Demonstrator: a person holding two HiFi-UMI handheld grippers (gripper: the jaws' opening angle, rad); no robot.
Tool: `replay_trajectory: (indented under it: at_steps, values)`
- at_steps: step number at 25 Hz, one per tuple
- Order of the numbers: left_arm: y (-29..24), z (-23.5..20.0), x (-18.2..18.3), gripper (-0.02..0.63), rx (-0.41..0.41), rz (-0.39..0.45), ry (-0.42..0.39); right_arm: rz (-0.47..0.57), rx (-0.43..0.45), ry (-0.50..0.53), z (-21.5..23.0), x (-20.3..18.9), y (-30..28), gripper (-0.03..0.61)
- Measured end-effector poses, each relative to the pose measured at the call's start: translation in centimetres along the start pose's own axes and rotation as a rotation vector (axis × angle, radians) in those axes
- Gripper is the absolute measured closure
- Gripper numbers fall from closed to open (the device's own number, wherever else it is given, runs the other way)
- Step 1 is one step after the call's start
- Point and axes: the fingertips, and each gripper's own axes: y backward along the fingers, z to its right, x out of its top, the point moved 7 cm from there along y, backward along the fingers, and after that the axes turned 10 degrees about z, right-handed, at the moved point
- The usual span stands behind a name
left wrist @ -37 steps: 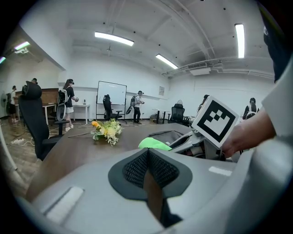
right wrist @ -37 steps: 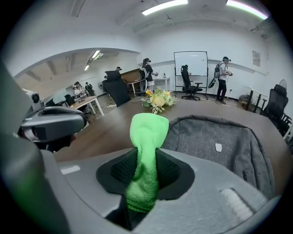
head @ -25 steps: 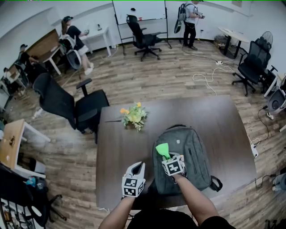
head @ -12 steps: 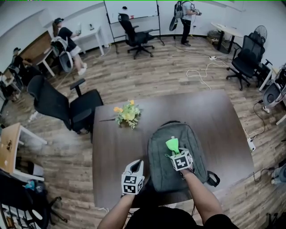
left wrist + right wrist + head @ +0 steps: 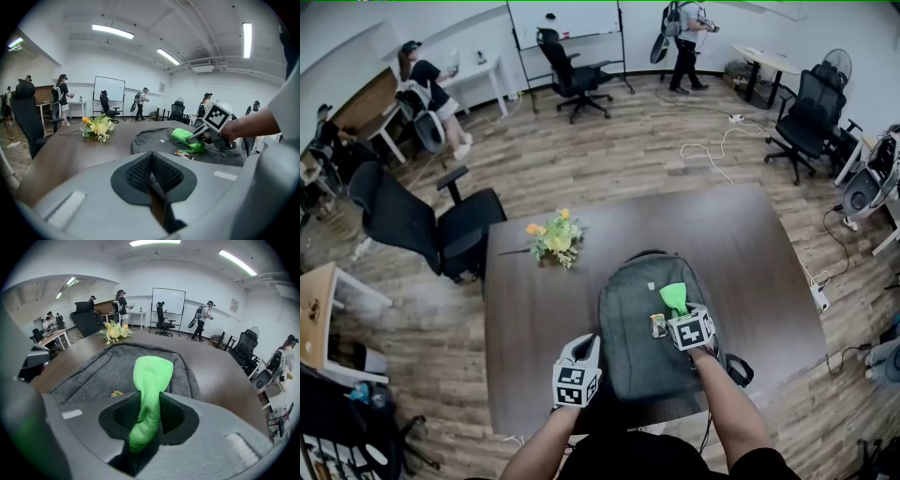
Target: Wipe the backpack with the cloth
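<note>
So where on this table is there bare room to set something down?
The widest bare patch of table lies right of the backpack, out to the right edge. The far strip behind the backpack is bare too, as is the left side between the flowers and the left tool. Crowded: near middle, with backpack, cloth and right tool.

— On the table [image 5: 750, 253]?
— One backpack [image 5: 637, 347], one green cloth [image 5: 675, 297], one bunch of flowers [image 5: 553, 236]. Also one small colourful item [image 5: 657, 325], too small to identify.
— Grippers?
— Two: left gripper [image 5: 586, 343], right gripper [image 5: 679, 311].
— And around the room?
— One whiteboard [image 5: 572, 17]. At least three black office chairs [image 5: 441, 220]. At least three other people [image 5: 686, 37]. Hard to count further at the blurred edges.
</note>
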Motion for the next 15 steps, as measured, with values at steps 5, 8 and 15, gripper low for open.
replay_trajectory:
  at_steps: [5, 8, 15]
  values:
    - [-0.3, 0.4, -0.3, 0.597, -0.005, -0.015, -0.015, -0.031, -0.045, -0.003, 2.3, -0.8, 0.4, 0.474]
    - [-0.3, 0.6, -0.4, 0.597, -0.001, -0.030, -0.023, -0.035, -0.058, -0.038, 3.5, -1.3, 0.8, 0.474]
    - [-0.2, 0.8, -0.4, 0.597, -0.002, -0.026, -0.023, 0.015, -0.132, -0.012, 6.3, -0.6, 2.7, 0.474]
